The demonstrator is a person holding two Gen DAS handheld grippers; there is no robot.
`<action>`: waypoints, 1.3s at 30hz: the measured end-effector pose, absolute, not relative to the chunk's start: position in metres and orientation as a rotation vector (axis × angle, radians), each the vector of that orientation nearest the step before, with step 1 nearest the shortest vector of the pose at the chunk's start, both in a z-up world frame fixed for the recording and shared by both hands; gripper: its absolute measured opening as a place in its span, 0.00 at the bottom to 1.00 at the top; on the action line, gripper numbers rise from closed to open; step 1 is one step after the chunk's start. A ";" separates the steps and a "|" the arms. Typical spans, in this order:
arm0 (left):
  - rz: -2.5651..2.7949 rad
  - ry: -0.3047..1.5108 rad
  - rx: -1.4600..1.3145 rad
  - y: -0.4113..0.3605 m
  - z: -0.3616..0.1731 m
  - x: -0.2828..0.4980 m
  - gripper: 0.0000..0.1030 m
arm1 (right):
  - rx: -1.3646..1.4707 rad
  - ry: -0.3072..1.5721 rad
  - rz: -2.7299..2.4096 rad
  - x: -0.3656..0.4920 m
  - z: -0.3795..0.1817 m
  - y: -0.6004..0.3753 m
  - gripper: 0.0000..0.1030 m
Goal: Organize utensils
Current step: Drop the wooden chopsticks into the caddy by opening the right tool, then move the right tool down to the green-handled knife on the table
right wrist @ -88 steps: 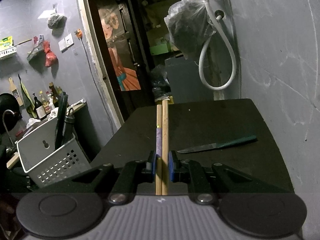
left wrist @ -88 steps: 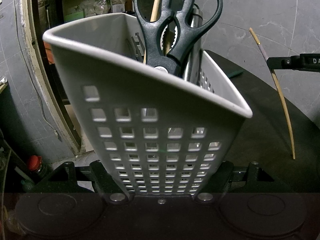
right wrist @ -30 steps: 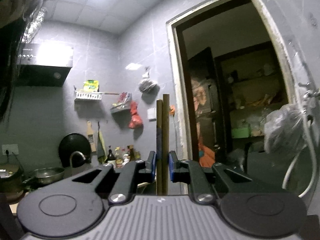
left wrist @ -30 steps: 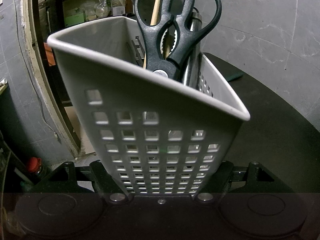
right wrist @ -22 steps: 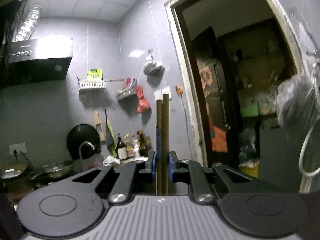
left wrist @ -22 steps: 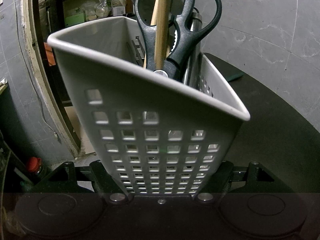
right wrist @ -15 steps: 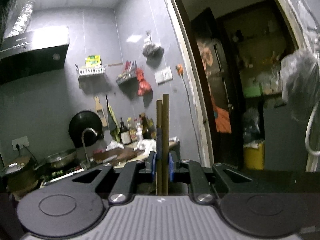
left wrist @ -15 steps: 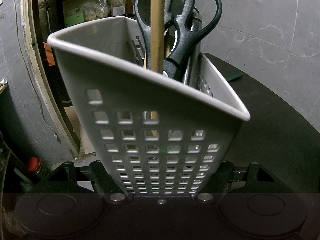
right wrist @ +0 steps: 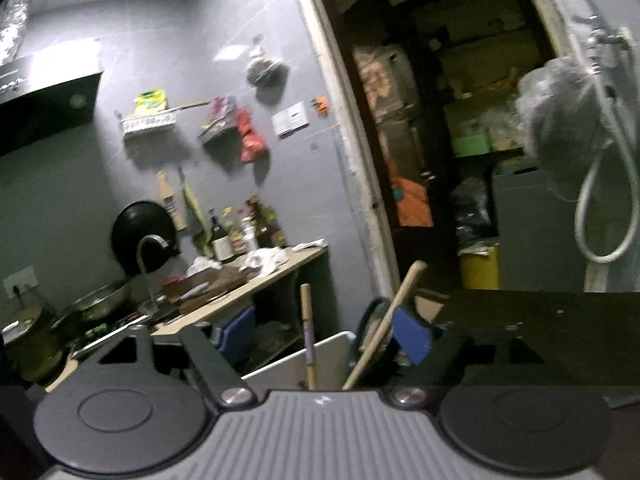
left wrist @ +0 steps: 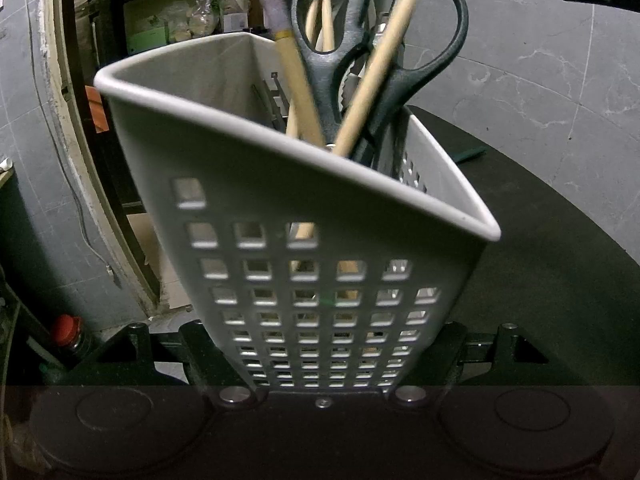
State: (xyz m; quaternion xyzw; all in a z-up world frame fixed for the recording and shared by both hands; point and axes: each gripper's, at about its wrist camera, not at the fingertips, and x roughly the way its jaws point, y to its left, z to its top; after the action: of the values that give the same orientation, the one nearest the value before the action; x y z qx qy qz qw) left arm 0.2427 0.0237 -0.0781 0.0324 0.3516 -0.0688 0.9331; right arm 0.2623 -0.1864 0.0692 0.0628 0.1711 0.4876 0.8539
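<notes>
Left wrist view only: white perforated utensil caddy (left wrist: 304, 208) fills the frame, tilted, its lower end wedged between the left gripper (left wrist: 322, 364) fingers, so that gripper is clamped on the caddy; black-handled scissors (left wrist: 360, 60) stand handles-up inside, with a metal utensil (left wrist: 380, 36) behind them, partly hidden; two wooden chopsticks (left wrist: 360, 112) sit in the caddy crossing in a V in front of the scissors, one with a purple wrap near the top, tips visible through the side holes; dark table (left wrist: 560, 272) lies behind, a green-handled item at its far edge too small to tell. Right wrist view only: kitchen wall, counter (right wrist: 256, 280) with bottles, black wok hanging, doorway; the right gripper (right wrist: 304, 344) jaws have just been opening and now stand wide apart, blue pad (right wrist: 412, 340) showing on the right finger; the same two chopsticks rise between the fingers, loose, splayed apart, neither pad pressing on them; white caddy rim just below; picture blurred.
</notes>
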 end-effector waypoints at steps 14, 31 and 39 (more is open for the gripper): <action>-0.133 0.727 0.062 0.022 -0.077 0.246 0.74 | 0.273 0.435 0.403 0.315 0.030 -0.266 1.00; -0.124 0.737 0.043 0.020 -0.075 0.249 0.75 | 0.373 0.893 -0.033 0.472 -0.093 -0.272 1.00; -0.123 0.740 0.041 0.020 -0.076 0.251 0.75 | 0.281 0.927 -0.161 0.505 -0.108 -0.262 1.00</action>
State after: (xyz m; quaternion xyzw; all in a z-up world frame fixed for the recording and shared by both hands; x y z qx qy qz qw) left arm 0.2508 0.0199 -0.0756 0.0199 0.3615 -0.0598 0.9302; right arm 0.5046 -0.2624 -0.1085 0.1347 0.4450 -0.0772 0.8820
